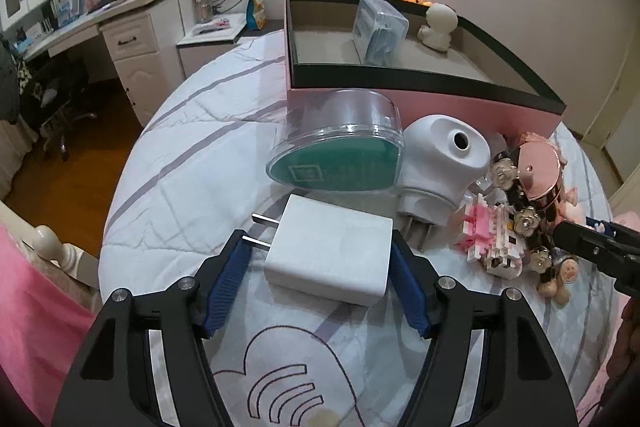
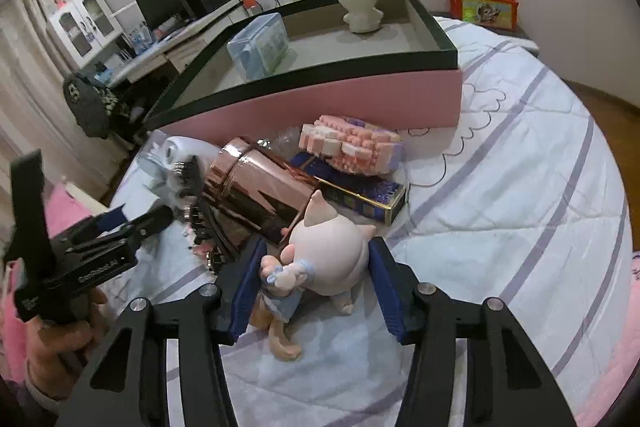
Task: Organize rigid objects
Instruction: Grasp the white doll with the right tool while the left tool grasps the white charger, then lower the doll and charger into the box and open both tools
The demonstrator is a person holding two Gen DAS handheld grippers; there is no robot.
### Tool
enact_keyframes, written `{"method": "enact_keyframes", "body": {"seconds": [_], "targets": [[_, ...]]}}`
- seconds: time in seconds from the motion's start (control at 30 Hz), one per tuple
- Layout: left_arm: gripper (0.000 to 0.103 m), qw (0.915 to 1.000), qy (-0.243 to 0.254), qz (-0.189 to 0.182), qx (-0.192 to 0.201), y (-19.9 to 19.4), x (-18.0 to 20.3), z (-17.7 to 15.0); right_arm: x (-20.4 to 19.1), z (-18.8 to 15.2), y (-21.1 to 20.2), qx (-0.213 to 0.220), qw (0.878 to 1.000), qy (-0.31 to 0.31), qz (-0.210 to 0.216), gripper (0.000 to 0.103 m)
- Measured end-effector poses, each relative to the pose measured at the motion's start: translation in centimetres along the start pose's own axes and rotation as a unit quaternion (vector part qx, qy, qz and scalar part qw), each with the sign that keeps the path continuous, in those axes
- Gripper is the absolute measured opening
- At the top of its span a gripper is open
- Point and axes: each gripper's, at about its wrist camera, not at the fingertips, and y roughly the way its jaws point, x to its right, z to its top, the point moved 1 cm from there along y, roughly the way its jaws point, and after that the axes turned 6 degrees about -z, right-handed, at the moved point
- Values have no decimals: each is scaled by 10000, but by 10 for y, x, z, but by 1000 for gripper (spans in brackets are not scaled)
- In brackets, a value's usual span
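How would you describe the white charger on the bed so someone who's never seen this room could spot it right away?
Find the big pink box with the black rim on the quilted bed. In front of it sits a round clear case with a green bottom, and nearer still, between the open left gripper fingers, lies the charger. It is the only flat, square white block, with two metal prongs pointing left, unlike the rounded white plug-in device beside it.
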Motion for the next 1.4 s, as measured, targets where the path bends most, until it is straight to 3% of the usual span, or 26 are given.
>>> {"method": "enact_keyframes", "body": {"seconds": [0.37,0.83,1.4], "targets": [[69,9999,-89,-79,43,-8,2,-6,-1,-3,6,-31,10000,22,62,53],[69,9992,-102,-207,318,-39,7,-2,11,-4,-34,285,9994,148,109,53],[69,9944,206,-252,1009,-80,29,54,4,60,-78,1091,9937,-240,90,53]]}}
